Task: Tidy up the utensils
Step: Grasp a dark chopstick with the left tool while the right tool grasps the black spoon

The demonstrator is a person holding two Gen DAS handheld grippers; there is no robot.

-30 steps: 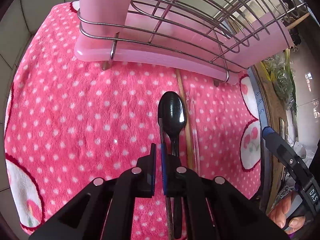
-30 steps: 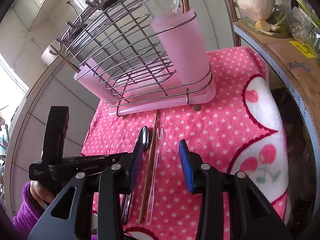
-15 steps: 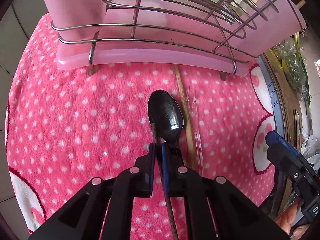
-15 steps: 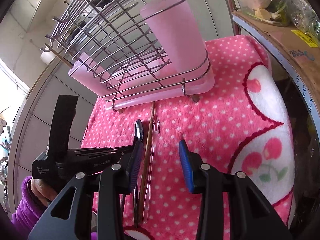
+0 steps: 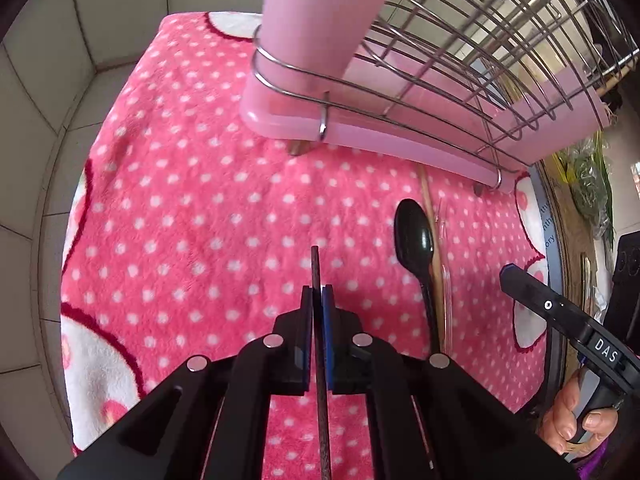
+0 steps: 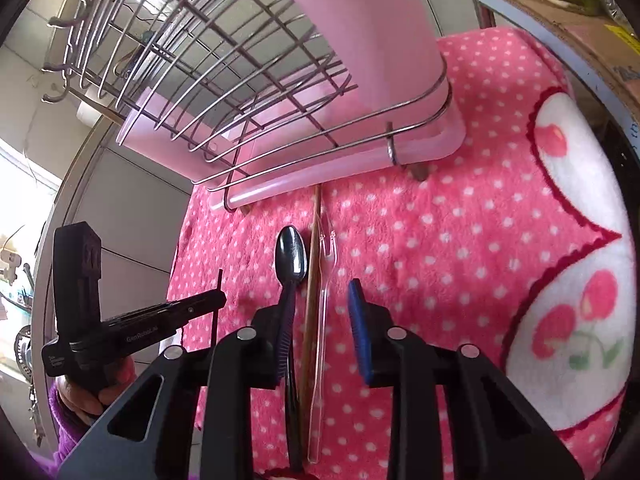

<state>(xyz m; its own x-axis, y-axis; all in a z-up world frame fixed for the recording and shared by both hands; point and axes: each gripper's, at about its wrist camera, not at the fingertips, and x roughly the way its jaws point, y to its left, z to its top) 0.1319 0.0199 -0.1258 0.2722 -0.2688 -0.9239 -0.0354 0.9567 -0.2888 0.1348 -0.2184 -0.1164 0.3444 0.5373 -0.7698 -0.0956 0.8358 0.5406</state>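
Ahead of both hand-held grippers there's a wire dish rack (image 5: pixel 460 80) on a pink drip tray (image 6: pixel 352 164), parked at the far end of a pink polka-dot towel (image 5: pixel 192 216) that covers the table. At the rack's end, a tall pink utensil cup (image 6: pixel 372 28) sits inside the wire loop; its top is cut off in both views, so can't say what's in it. The wire part looks empty from what shows.

Between the rack and the right hand-held gripper (image 6: pixel 320 308), three utensils lie side by side on the towel, pointing at the rack: a black spoon (image 6: pixel 291 256), a wooden chopstick (image 6: pixel 314 264) and a clear plastic fork (image 6: pixel 326 280). The chopstick's far tip reaches right under the tray edge. The right one's jaws are closing, with the chopstick and fork handles running through the gap; the spoon handle is right at the left pad, and I can't tell if it's touching.

The left hand-held gripper (image 5: pixel 317 300) is pressed together on a thin dark chopstick (image 5: pixel 316 268), which pokes out past the fingertips over the towel. The spoon trio sits off to its right.
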